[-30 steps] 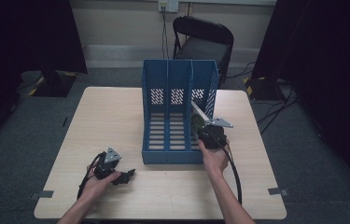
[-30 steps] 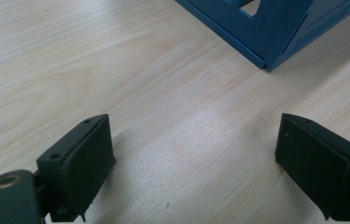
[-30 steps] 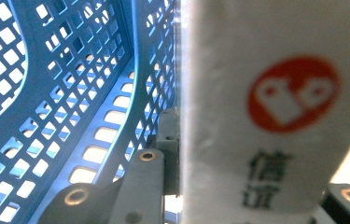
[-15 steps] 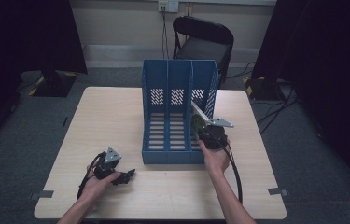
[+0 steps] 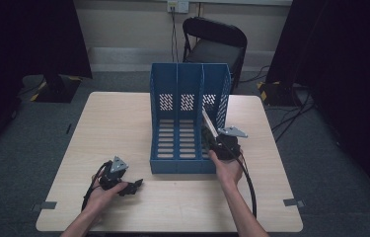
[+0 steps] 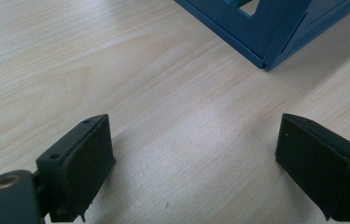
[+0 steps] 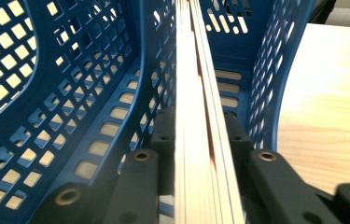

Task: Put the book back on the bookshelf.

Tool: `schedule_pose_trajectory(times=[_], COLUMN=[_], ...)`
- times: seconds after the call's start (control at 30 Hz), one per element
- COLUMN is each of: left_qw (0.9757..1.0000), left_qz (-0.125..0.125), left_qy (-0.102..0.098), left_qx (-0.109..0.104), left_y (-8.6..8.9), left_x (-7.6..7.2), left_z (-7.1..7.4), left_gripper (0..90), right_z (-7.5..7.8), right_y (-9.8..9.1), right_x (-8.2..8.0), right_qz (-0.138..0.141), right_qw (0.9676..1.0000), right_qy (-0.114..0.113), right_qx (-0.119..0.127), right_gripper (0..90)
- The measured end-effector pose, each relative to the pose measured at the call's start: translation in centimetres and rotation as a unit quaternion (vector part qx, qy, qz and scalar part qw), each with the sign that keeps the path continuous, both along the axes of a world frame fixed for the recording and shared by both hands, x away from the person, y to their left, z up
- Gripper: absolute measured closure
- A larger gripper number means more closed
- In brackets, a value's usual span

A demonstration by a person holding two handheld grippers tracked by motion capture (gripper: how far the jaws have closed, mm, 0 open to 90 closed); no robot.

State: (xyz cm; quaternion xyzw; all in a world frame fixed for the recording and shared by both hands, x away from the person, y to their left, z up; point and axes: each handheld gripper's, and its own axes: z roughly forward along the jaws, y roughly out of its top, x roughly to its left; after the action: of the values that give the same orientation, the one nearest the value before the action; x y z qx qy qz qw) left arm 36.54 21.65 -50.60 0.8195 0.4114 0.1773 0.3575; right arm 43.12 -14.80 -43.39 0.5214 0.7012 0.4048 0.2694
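Observation:
A blue three-slot file holder [image 5: 187, 123] stands upright in the middle of the table [image 5: 118, 123]. A thin book or stack of sheets [image 5: 209, 126] leans edge-on in its right-hand slot [image 7: 266, 70]. My right gripper [image 5: 217, 143] reaches into that slot from the front, and both pads lie against the sides of the book [image 7: 196, 70]. Its jaws have just been opening slightly with the book still between them. My left gripper [image 5: 132, 186] rests low at the front left of the table. It is open, with bare wood between its jaws [image 6: 196, 154].
A black folding chair [image 5: 214, 42] stands behind the table's far edge. The holder's near corner [image 6: 266, 60] lies ahead of the left gripper. The right gripper's cable [image 5: 249, 187] trails over the table's front right. Light wood stretches left of the holder.

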Motion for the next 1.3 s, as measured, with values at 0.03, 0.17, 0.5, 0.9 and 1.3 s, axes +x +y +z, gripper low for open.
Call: schedule_pose_trajectory(times=[0.03,0.17,0.5,0.9,1.3], left_qw=[1.0,1.0,1.0,1.0,1.0], left_qz=[0.0,0.0,-0.001,-0.001,-0.001], left_qy=[0.0,0.0,0.0,0.0,0.0], left_qx=[0.0,0.0,0.0,-0.001,-0.001], left_y=[0.0,0.0,0.0,0.0,0.0], left_x=[0.0,0.0,0.0,0.0,0.0], left_z=[0.0,0.0,0.0,0.0,0.0], left_gripper=[10.5,10.5,10.6,10.6,10.6], right_z=[-0.2,-0.5,-0.2,-0.9,-0.5], right_y=[0.0,-0.2,0.0,-0.2,0.2], right_x=[-0.1,-0.6,-1.9,-1.0,0.0], right_qz=[-0.001,-0.003,-0.011,-0.012,-0.008], right_qw=[1.0,0.9999,0.9977,0.9984,0.9997], right_qy=[-0.002,-0.01,-0.063,-0.044,-0.02], right_qx=[0.002,0.011,0.022,0.032,0.009], right_gripper=[68.8,67.4,66.3,68.3,74.6])
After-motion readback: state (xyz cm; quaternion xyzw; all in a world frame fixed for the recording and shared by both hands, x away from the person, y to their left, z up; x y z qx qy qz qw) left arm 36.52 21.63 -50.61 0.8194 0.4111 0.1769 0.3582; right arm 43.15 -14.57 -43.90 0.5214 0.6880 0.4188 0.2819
